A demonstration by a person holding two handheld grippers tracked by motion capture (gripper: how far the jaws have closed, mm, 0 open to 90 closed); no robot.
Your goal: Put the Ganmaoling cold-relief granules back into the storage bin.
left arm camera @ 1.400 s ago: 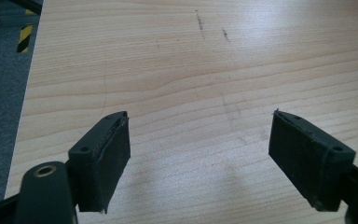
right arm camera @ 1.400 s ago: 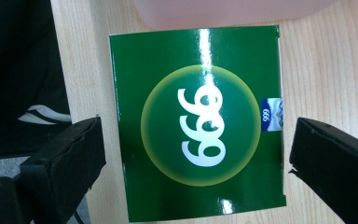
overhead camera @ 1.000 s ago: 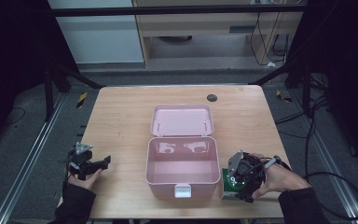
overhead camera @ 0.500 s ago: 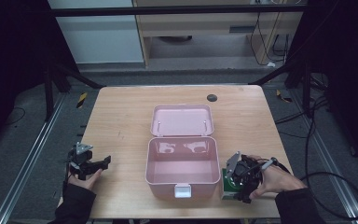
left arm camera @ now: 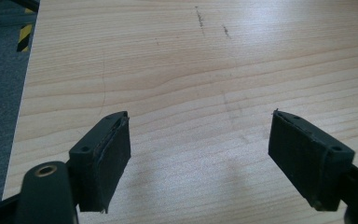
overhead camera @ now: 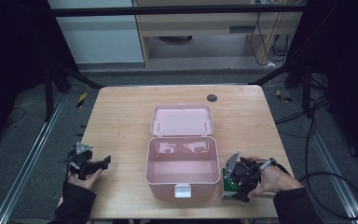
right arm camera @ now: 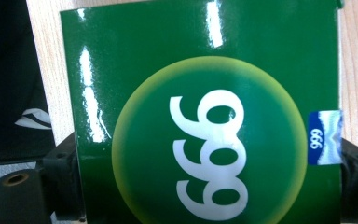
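We see the right gripper (overhead camera: 235, 179) at the surface's (overhead camera: 121, 121) near right corner, its jaws clamped on either side of a green box (right arm camera: 205, 116) marked 999, just right of the open pink case (overhead camera: 182, 161). Over on the left, our left gripper (left arm camera: 198, 156) hovers above bare wood, jaws wide apart, holding nothing.

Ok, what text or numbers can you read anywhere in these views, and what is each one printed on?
"999" in large white digits, seen upside down, on the round yellow-edged patch of the green box between the right gripper's jaws.
"999" in small white digits, seen sideways, on the blue sticker at that box's edge.
The pink case shows no readable text.
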